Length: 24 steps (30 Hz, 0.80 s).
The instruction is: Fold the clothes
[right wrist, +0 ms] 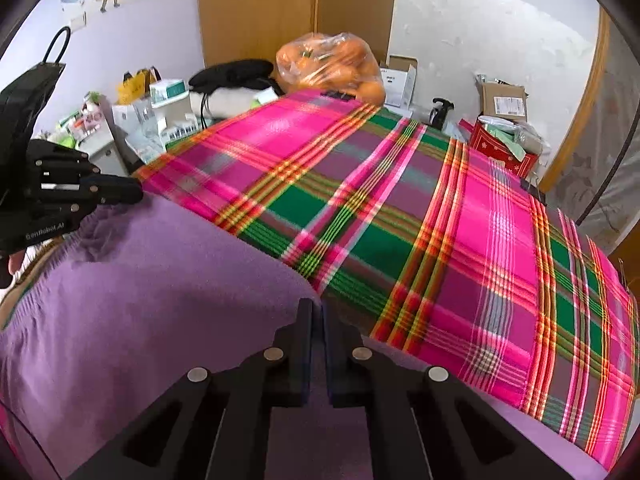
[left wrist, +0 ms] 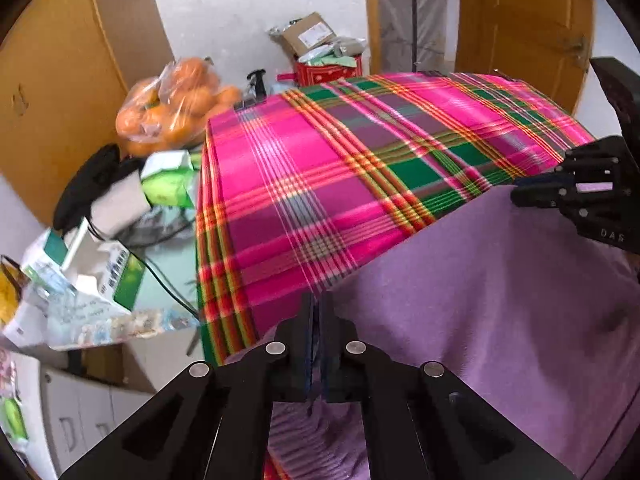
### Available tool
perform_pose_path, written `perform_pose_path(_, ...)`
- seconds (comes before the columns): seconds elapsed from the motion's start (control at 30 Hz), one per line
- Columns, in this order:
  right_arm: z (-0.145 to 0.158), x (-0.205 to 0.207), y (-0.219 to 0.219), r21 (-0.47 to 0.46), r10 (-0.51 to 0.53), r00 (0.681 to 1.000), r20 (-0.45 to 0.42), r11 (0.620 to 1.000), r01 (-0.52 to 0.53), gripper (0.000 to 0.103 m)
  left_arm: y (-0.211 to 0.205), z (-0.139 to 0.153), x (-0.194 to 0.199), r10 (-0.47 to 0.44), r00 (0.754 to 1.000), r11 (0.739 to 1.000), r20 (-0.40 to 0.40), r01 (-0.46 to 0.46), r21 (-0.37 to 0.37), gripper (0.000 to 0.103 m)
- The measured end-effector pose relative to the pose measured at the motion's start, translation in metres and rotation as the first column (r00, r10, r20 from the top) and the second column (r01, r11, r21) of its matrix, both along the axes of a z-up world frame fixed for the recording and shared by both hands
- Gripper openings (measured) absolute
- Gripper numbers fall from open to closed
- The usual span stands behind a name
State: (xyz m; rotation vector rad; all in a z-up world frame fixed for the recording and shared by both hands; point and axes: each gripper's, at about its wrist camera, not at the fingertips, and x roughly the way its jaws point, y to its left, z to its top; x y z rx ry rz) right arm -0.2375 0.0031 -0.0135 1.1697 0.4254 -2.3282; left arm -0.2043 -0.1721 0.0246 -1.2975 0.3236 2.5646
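Ahead of me, a pink-and-green plaid blanket (right wrist: 400, 216) covers the surface; beyond it sit a clear plastic bag of oranges (right wrist: 332, 66) and a red patterned box (right wrist: 502, 152).

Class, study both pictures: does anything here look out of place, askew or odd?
Nothing on the pink plaid blanket stands out. Beyond its far edge, boxes and a bag of oranges sit jumbled.

- The purple sweater (right wrist: 132, 280) is a soft, matt knit, ribbed at its hem.
- Under the sweater, the plaid blanket (right wrist: 440, 240) is woven cloth with a slight sheen.
- Beyond the blanket, the bag of oranges (right wrist: 332, 64) is glossy clear plastic.
- Behind the bag, the wardrobe (right wrist: 256, 8) is smooth wood.
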Motion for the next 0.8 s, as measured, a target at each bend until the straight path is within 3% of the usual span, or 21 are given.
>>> perform_pose_path(0.23,-0.004,-0.007,0.004,-0.017,-0.014,1.0,0.027,1.0,0.015,0.01,-0.009,-0.002,-0.003,0.001,0.999,0.997,0.04,-0.004,0.078,0.006)
perform_pose_path(0.37,-0.004,-0.008,0.005,0.016,-0.032,0.999,0.002,0.999,0.032,0.032,-0.009,0.0,-0.003,-0.023,0.999,0.995,0.044,0.019,0.099,0.029)
perform_pose_path(0.57,-0.007,-0.017,0.011,-0.077,-0.022,0.998,0.057,0.997,0.026,0.044,-0.004,-0.005,-0.005,-0.078,0.995,0.992,0.065,0.071,0.104,0.039)
perform_pose_path(0.8,-0.008,-0.015,0.001,-0.075,0.026,0.999,0.048,0.997,-0.022,0.05,-0.012,-0.009,-0.016,-0.062,0.993,0.98,0.103,0.041,0.194,0.04)
